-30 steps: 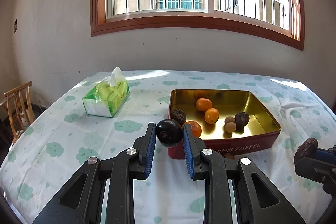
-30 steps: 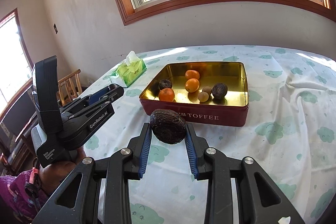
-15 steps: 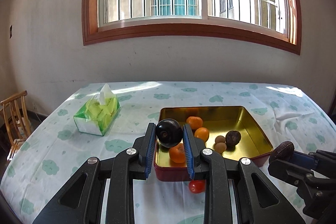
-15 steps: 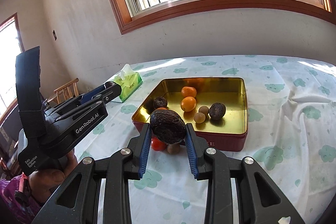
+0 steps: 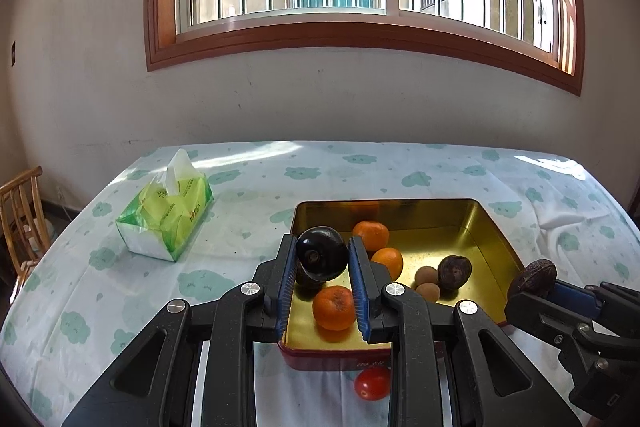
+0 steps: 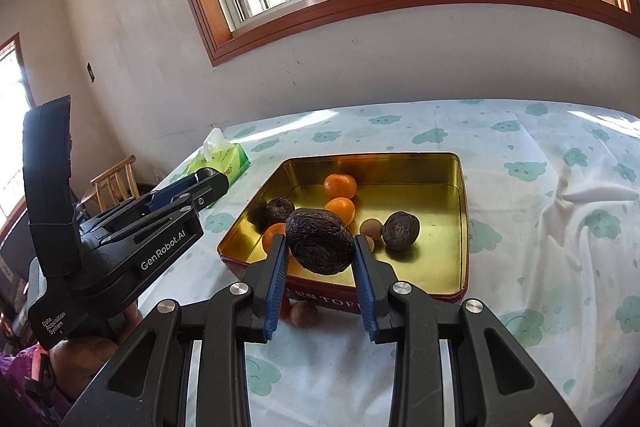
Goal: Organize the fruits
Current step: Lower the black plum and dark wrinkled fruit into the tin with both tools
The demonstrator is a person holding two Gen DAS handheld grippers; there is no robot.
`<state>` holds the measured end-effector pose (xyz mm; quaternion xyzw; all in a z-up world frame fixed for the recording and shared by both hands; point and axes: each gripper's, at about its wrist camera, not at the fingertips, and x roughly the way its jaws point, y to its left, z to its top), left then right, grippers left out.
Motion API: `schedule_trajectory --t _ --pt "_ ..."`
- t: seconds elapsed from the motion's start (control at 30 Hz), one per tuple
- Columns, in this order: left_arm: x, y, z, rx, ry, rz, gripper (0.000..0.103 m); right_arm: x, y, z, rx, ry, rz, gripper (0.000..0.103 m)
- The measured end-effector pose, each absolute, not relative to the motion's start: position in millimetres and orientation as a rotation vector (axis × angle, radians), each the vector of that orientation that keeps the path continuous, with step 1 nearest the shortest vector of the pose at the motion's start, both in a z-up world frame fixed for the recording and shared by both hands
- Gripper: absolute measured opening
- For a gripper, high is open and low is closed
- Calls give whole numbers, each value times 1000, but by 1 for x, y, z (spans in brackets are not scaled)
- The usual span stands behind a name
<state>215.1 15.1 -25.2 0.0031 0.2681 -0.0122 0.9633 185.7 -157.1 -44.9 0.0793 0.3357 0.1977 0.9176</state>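
You have a smooth dark plum [image 5: 322, 253] clamped in your left gripper [image 5: 322, 277] and a wrinkled dark fruit [image 6: 320, 247] clamped in your right gripper [image 6: 320, 281]. A second ago both fruits hung over the cloth short of the tin [image 6: 462, 223]; now both are raised and carried forward, so the plum sits above the tin's near left corner and the wrinkled fruit above its near wall. That likely means the carry is nearly done and the release is what remains.

Inside the tin lie three oranges [image 5: 334, 307], two small brown fruits [image 5: 426, 275] and two more wrinkled dark ones [image 6: 401, 230]. A cherry tomato [image 5: 373, 382] and a small brown fruit [image 6: 304, 313] are on the tablecloth [image 6: 560, 211], just outside the tin's near wall, so they are not yet sorted.

The tin's red front reads "TOF…" in the right view, the rest hidden by your gripper. The left gripper's body reads "GenRobot.AI", with "Data Acquisition System" lower down. The green tissue pack [image 5: 166, 215] carries print too small to read.
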Motion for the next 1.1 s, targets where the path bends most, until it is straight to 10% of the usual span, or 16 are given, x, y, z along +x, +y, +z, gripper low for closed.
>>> schedule_trajectory --t 1.1 --pt "266 3 -52 26 606 -29 27 232 -159 -68 202 733 409 30"
